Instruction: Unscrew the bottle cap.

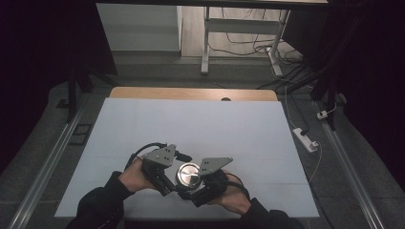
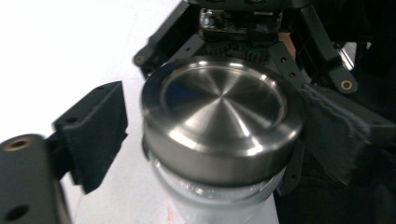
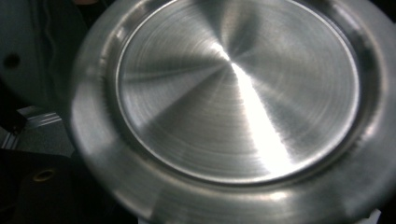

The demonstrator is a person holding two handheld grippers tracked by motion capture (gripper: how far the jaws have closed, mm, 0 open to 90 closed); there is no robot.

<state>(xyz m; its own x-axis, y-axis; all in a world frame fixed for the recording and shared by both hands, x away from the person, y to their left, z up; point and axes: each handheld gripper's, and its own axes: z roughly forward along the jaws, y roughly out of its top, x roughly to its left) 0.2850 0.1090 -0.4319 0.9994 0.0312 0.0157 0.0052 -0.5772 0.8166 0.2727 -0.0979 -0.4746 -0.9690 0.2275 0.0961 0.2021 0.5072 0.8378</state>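
With both hands low at the near edge of the white table [image 1: 200, 124], the left gripper [image 1: 165, 183] and right gripper [image 1: 191, 193] converge on one object: a container with a brushed steel lid [image 1: 187, 174] on a clear, whitish body [image 2: 210, 200].

Location: near-centre of the table, between the two grippers, just ahead of the person's hands.

Left gripper: in its own view the jaws straddle the lid. The left-hand foam pad [image 2: 95, 135] stands clear of the lid rim, with white table showing in the gap. The far-side pad [image 2: 341, 135] sits against or right beside the rim; contact not resolvable. So wide open, not clamped on the lid.

Right gripper: in the left gripper view its frame [image 2: 243, 28] sits directly behind the lid, with its arms spread to either side of it. Whether its pads press on the container, cannot tell. Its own view has the lid [image 3: 233, 102] very close, face-on, slightly blurred.

Lid is seated on the body and looks level. Concentric machining marks, raised rim.
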